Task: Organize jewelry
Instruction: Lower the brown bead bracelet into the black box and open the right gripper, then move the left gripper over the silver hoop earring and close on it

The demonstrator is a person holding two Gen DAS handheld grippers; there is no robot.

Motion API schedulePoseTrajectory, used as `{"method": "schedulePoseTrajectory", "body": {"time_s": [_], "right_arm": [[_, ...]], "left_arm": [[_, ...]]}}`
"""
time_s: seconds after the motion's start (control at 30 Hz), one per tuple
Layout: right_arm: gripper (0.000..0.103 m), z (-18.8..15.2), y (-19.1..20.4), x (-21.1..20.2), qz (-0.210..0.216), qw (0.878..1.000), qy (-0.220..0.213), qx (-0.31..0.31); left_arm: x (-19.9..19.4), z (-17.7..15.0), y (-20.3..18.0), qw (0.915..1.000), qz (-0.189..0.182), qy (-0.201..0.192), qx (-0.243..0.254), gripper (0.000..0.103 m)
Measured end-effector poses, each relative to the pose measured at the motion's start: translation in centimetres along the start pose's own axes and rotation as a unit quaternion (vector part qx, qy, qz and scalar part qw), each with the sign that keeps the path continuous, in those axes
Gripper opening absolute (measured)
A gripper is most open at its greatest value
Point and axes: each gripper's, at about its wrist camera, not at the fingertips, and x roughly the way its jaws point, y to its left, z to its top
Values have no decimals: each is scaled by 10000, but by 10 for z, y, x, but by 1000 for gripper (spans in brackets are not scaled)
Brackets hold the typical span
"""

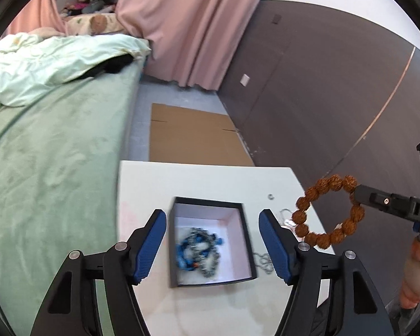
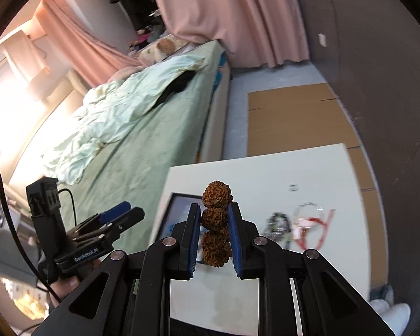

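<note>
A black box [image 1: 207, 200] with a white lining stands on the white table [image 1: 210, 176]. A tangle of blue and silver jewelry [image 1: 198, 249] lies inside it. My left gripper [image 1: 212, 215] hovers over the box, open, with nothing between its blue pads. My right gripper [image 2: 214, 207] is shut on a bracelet of rough brown beads [image 2: 217, 193]. In the left wrist view that bracelet [image 1: 302, 215] hangs as a ring off the right gripper [image 1: 361, 193], above the table's right edge. A silver chain [image 1: 263, 263] lies right of the box.
More pieces lie on the table: a small ring [image 1: 271, 196], a clear bangle [image 2: 308, 210] and a red cord [image 2: 319, 229]. A bed with a green sheet [image 1: 56, 154] borders the table on the left. Flat cardboard [image 1: 193, 137] covers the floor beyond, by a dark wall.
</note>
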Motion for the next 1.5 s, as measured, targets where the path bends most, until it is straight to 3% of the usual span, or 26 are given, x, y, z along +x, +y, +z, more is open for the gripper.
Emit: {"method": "schedulePoseTrajectory", "body": {"time_s": [0.4,0.47,0.5,0.53,1.07,1.27,1.4,1.5], "right_arm": [[21,-7,45,63,585,9977,317,-87],[29,-8,42,77,345,9985,403,-112],[46,-9,37,82,256,9986,456,-30],[56,-11,31,84,225,9986,460,92],[59,-73,-49,11,77,9921,-248,1224],[71,-84,-79,-16,51,9867,-508,1544],[89,-88,-90,-30,49,9835,-667,1682],[93,-91,-101,-37,60,9806,-720,1820]], "left_arm": [[-34,1,39,9991,392,-114,-61,70],[-36,1,40,9991,390,-110,-82,70],[-37,1,41,9992,380,-110,-74,70],[-38,1,40,9992,373,-111,-53,70],[-18,-9,-15,9989,58,118,460,70],[-9,-17,-38,9979,12,220,609,70],[-3,-19,-55,9972,-61,267,689,70],[0,-17,-66,9972,-124,249,698,83]]}}
